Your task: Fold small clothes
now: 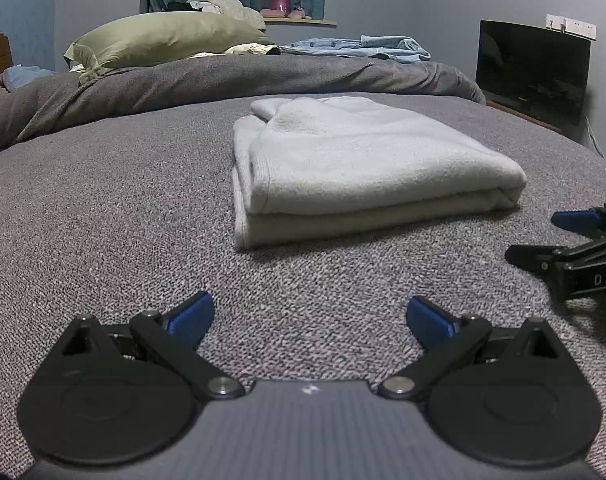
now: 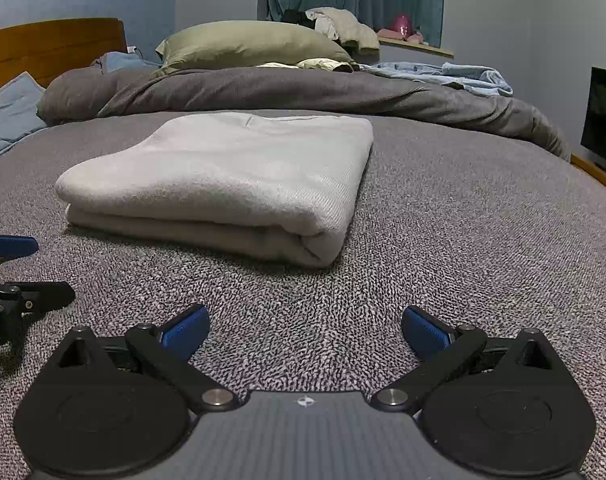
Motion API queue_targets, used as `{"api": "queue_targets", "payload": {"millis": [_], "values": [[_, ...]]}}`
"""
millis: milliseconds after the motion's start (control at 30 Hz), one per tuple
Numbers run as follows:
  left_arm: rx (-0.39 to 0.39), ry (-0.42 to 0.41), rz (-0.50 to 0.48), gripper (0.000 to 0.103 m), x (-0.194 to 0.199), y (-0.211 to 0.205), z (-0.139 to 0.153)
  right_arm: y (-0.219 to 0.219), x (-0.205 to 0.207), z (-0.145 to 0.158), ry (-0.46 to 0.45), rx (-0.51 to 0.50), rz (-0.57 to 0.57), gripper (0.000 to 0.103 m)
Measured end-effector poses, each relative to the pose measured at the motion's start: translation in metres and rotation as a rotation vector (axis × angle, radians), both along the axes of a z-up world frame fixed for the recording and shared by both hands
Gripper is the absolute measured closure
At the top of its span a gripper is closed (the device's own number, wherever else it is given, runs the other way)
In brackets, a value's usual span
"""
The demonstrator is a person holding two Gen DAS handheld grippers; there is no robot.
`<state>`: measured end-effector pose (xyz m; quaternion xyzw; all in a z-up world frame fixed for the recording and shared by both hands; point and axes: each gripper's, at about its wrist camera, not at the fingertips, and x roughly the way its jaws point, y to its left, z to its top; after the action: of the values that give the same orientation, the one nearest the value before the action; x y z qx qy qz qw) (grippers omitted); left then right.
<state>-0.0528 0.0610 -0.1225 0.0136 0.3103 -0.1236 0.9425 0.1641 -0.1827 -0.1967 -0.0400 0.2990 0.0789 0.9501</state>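
A pale white garment lies folded in a neat rectangle on the grey bed cover; it also shows in the right wrist view. My left gripper is open and empty, low over the cover, a short way in front of the garment. My right gripper is open and empty, also short of the garment. Each gripper shows in the other's view: the right one at the right edge, the left one at the left edge.
A bunched grey duvet lies behind the garment, with an olive pillow and a light blue shirt on it. A dark monitor stands at the right. A wooden headboard is at the left.
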Motion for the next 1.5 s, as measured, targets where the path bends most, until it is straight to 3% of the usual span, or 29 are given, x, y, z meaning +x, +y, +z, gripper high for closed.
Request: {"api": "queue_targets", "payload": {"millis": [1500], "values": [[0.0, 0.002, -0.005, 0.0, 0.0016, 0.0039, -0.0031, 0.0018, -0.0007, -0.0014, -0.002, -0.014, -0.002, 0.0]]}}
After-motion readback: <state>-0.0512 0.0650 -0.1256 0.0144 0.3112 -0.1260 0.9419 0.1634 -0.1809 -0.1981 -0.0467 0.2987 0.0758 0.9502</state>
